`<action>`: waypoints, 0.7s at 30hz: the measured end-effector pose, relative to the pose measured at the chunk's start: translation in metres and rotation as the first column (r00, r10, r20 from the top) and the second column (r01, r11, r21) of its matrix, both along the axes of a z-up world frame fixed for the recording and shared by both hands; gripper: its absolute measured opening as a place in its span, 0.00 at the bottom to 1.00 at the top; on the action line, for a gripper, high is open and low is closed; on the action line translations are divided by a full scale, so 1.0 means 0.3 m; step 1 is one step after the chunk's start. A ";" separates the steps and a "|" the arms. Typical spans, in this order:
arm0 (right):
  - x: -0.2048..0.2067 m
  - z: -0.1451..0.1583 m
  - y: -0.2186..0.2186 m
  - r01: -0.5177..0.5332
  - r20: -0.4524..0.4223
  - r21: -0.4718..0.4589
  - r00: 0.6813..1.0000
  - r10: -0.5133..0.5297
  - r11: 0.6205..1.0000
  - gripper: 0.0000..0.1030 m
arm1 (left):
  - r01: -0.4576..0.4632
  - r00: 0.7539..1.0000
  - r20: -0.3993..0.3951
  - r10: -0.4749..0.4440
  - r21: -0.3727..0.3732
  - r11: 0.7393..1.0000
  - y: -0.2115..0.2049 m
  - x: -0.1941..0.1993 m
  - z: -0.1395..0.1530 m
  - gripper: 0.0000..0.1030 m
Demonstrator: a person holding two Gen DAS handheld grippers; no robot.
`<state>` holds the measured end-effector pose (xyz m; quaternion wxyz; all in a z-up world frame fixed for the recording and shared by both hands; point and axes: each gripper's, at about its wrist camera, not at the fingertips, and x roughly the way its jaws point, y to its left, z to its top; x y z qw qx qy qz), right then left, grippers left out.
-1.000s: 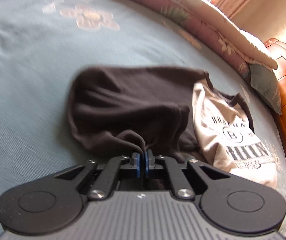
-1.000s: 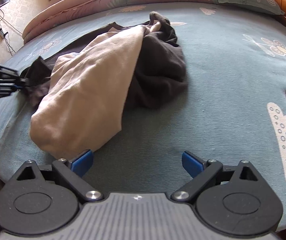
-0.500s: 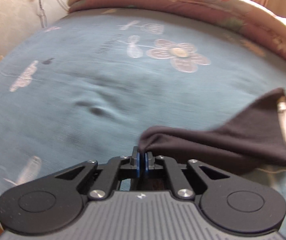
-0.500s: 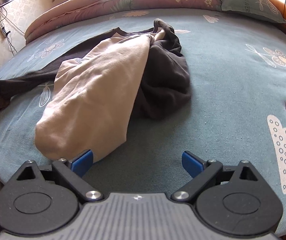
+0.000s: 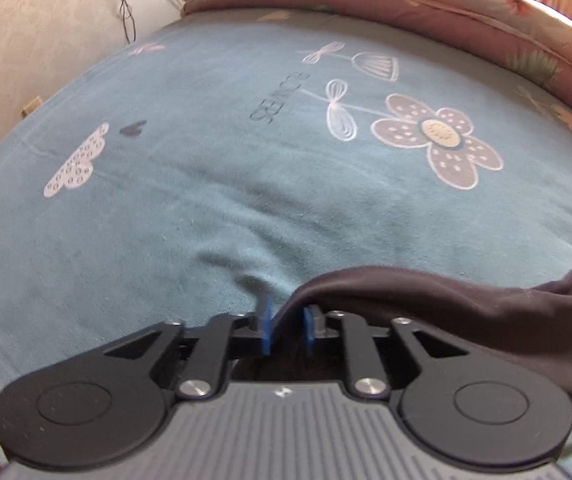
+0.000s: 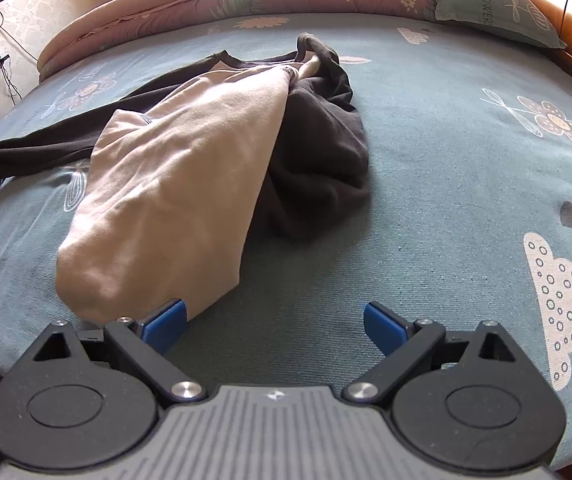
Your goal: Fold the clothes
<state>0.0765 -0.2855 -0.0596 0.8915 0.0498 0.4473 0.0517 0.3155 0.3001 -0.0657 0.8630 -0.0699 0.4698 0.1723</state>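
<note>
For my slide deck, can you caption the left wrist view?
Left tool opening, dark sleeve still between its pads, above the blue flowered bedsheet.

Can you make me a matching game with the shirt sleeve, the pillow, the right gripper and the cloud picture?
Things:
1. dark sleeve
2. pillow
3. right gripper
4. cloud print

Matches:
A. jaws wide open, nothing between them
B. white, printed on the blue sheet
C. stretched out sideways across the bed
D. green, at the wooden headboard

Pairs: 1-C, 2-D, 3-A, 4-B
</note>
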 end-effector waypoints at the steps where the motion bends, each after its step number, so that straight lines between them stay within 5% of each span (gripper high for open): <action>1: 0.001 0.001 0.000 0.000 0.000 -0.001 1.000 0.000 1.000 0.95 | -0.008 1.000 -0.004 0.008 -0.004 1.000 0.008 -0.001 -0.007 0.25; 9: 0.015 0.008 -0.007 0.001 0.003 0.000 1.000 -0.001 1.000 0.95 | -0.050 0.999 -0.013 0.049 -0.093 0.994 0.075 -0.057 0.007 0.35; 21: 0.001 0.034 -0.041 0.008 0.036 0.075 0.999 -0.010 0.997 0.95 | 0.218 0.974 -0.039 -0.225 -0.130 0.967 -0.119 -0.185 0.101 0.46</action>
